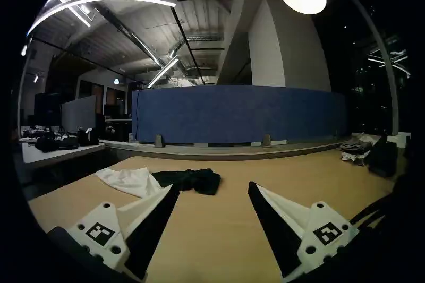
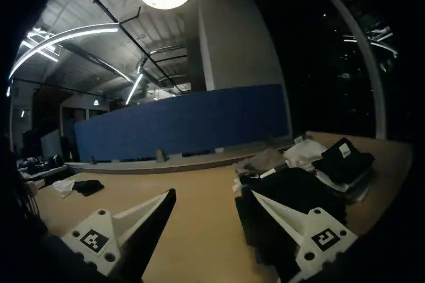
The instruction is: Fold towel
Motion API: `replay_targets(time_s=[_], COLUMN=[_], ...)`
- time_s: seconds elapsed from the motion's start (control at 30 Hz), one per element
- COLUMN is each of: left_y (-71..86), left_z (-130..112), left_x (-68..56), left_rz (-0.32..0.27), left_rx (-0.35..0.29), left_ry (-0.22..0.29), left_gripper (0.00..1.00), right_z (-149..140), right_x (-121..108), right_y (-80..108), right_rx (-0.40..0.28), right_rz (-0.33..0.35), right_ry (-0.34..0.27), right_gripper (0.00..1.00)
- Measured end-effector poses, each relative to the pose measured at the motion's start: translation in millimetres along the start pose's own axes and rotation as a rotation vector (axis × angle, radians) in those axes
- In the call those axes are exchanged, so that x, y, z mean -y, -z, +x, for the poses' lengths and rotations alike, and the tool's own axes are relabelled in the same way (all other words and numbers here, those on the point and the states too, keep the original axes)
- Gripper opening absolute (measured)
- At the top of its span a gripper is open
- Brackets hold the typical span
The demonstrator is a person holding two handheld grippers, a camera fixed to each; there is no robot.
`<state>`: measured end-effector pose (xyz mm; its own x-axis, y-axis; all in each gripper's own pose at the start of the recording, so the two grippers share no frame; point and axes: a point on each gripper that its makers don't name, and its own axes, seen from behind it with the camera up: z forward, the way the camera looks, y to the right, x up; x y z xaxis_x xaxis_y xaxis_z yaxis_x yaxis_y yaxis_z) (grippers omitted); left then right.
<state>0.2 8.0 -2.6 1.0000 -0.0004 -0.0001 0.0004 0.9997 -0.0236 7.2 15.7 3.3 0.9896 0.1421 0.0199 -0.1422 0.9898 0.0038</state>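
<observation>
In the left gripper view a crumpled dark towel (image 1: pixel 191 180) lies on the wooden table (image 1: pixel 223 224), with a white cloth (image 1: pixel 130 181) touching its left side. My left gripper (image 1: pixel 212 190) stands open just short of them, nothing between its fingers. In the right gripper view my right gripper (image 2: pixel 212 194) is also open and holds nothing. A pile of dark and light towels (image 2: pixel 303 177) sits right in front of its right finger (image 2: pixel 297 224). The same dark towel (image 2: pixel 87 186) and white cloth (image 2: pixel 64 187) show small at the far left.
A blue divider panel (image 1: pixel 234 113) runs along the table's far edge. Another heap of cloths (image 1: pixel 372 153) lies at the right end in the left gripper view. A second desk (image 1: pixel 58 150) with dark bags stands off to the left.
</observation>
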Motion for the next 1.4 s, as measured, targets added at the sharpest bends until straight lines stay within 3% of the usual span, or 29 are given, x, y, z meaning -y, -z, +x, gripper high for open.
replay_targets(time_s=[1.0, 1.4], left_y=[0.8, -0.3], left_z=[0.4, 0.2], left_x=[0.4, 1.0], left_rz=[0.0, 0.0], left_rx=[0.0, 0.0], left_ry=[0.0, 0.0], left_gripper=[0.97, 0.97], right_z=[-11.0, -11.2], right_x=[17.9, 20.4], right_y=[3.6, 6.9], right_rx=[-0.019, -0.019], right_rz=[0.0, -0.006], right_ry=[0.148, 0.144], right_gripper=[1.0, 1.0])
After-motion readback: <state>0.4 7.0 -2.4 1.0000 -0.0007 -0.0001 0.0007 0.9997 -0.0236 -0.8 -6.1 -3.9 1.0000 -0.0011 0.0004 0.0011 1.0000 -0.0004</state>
